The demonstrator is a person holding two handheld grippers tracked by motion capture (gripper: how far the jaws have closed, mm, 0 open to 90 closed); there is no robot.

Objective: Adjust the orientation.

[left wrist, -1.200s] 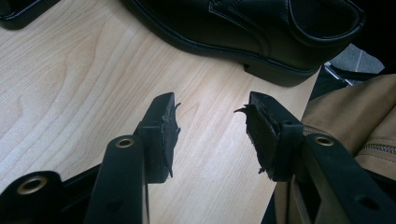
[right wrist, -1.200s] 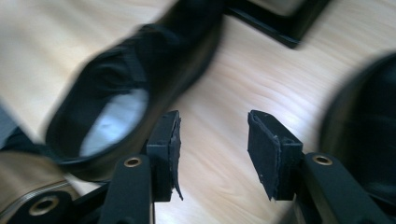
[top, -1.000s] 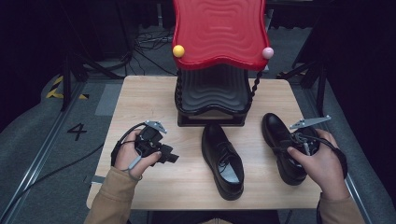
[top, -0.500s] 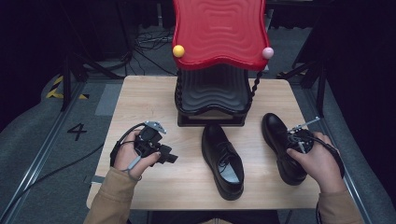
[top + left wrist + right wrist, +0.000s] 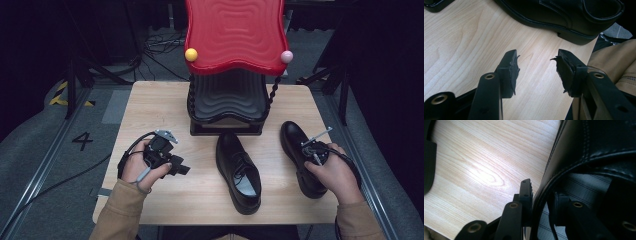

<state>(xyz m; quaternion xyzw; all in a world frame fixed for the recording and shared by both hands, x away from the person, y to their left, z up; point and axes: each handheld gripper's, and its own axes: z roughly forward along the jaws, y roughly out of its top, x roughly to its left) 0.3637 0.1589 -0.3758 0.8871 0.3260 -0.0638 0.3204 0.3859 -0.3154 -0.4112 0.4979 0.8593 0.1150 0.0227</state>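
Two black leather shoes lie on the wooden table (image 5: 150, 110). One shoe (image 5: 239, 170) is in the middle; its side also shows in the left gripper view (image 5: 564, 15). The other shoe (image 5: 295, 142) lies at the right. My right gripper (image 5: 312, 158) sits over that shoe's opening. Its jaws have just been closing: one is outside the shoe's side wall (image 5: 584, 150) and one inside, and the right gripper (image 5: 541, 197) pinches that wall. My left gripper (image 5: 182, 170) rests left of the middle shoe, and its jaws (image 5: 536, 66) stand open over bare wood.
A black ribbed stand with a wavy red top (image 5: 235, 35) rises at the table's back centre, with a yellow ball (image 5: 191, 54) and a pink ball (image 5: 286, 56) at its corners. Cables and dark frames lie on the grey floor (image 5: 50, 150) around the table.
My right hand has sunk onto the right shoe and its jaws have closed on the shoe's side wall. The left hand and the middle shoe have stayed still.
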